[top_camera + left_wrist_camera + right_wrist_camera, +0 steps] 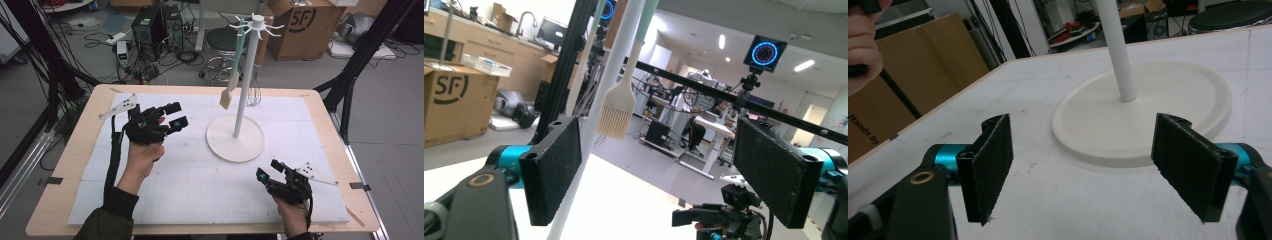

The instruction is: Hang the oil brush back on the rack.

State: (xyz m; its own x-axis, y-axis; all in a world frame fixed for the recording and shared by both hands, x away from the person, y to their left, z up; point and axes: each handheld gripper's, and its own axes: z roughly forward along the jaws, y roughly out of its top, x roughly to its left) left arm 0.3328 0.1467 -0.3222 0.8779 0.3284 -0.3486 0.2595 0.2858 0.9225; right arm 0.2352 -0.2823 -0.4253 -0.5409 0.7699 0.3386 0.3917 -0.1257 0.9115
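Note:
A white rack point(244, 90) with hooks at its top stands on a round base point(235, 138) in the middle of the table. A brush with a mint handle and cream bristles point(227, 95) hangs from one hook; in the left gripper view the brush point(618, 107) hangs beside the rack's pole point(596, 130). My left gripper point(176, 116) is left of the rack, open, with nothing between its pads. My right gripper point(269, 170) rests near the front right, open and empty, facing the base point(1148, 117).
The table point(80, 165) has a white gridded mat point(200, 185) on a wooden top. Behind it are a stool point(222, 42), computer cases point(150, 25) and a cardboard box point(305, 25). Black frame struts point(360, 55) stand at both sides.

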